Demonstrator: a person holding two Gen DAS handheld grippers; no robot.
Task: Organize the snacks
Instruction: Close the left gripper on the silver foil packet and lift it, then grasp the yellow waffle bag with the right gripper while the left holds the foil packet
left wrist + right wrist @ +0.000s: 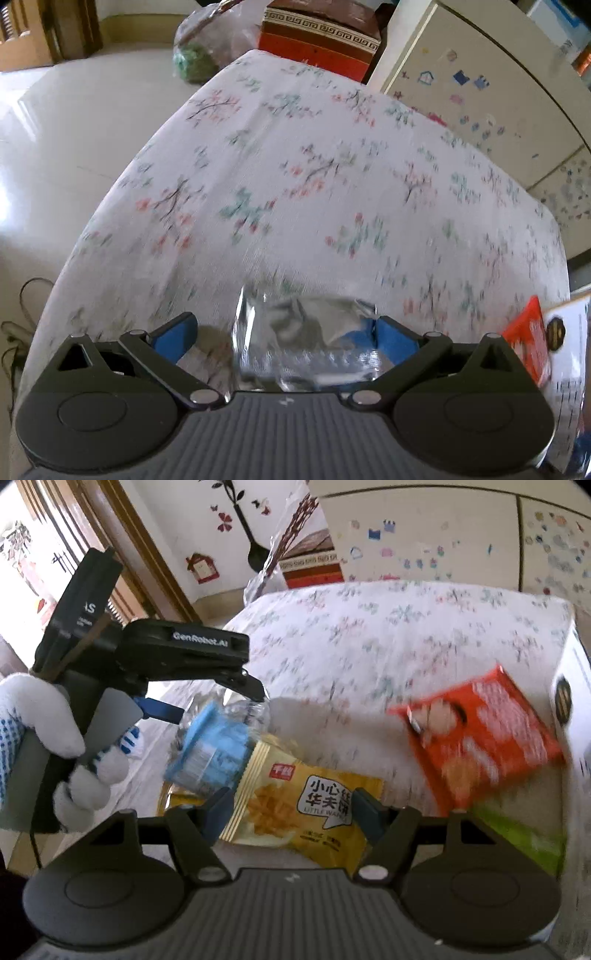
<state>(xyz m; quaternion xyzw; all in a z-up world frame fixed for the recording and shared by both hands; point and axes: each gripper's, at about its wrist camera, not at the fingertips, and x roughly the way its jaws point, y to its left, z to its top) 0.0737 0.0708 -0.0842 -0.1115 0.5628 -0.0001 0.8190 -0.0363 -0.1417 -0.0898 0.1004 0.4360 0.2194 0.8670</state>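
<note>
Lying between right fingers (286, 806) (seemingly gripped): yellow packet (295, 805)

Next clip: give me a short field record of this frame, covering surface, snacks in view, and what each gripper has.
surface: floral tablecloth
left gripper: shut on blue-and-clear packet, seen silver in its own camera
right gripper: pads either side of yellow wafer packet; grip not certain
other snacks: orange box, blurred, right of the yellow packet
left hand: white dotted glove
image quality: motion blur in both views
</note>
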